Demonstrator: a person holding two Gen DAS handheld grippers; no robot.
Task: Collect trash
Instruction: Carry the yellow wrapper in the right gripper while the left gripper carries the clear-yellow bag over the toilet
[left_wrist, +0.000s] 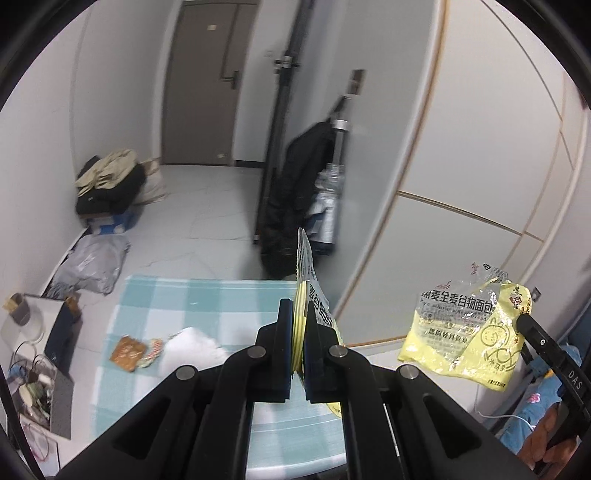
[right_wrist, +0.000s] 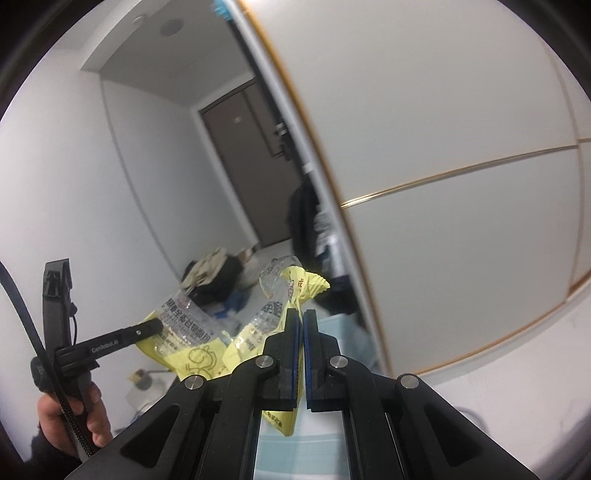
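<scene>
Left gripper (left_wrist: 299, 332): clamped on a crinkled yellow-and-clear plastic bread wrapper (left_wrist: 308, 295).
Right gripper (right_wrist: 300, 332): clamped on a second like wrapper (right_wrist: 295, 286).
Left to collect: brown snack packet (left_wrist: 127, 352) on the blue-checked cloth (left_wrist: 229, 295).

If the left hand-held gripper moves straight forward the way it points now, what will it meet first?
Probably nothing near: the left hand-held gripper, shut on a yellow bread wrapper, points over the checked cloth toward the dark coat at the white cabinet. Depth is unclear.
</scene>
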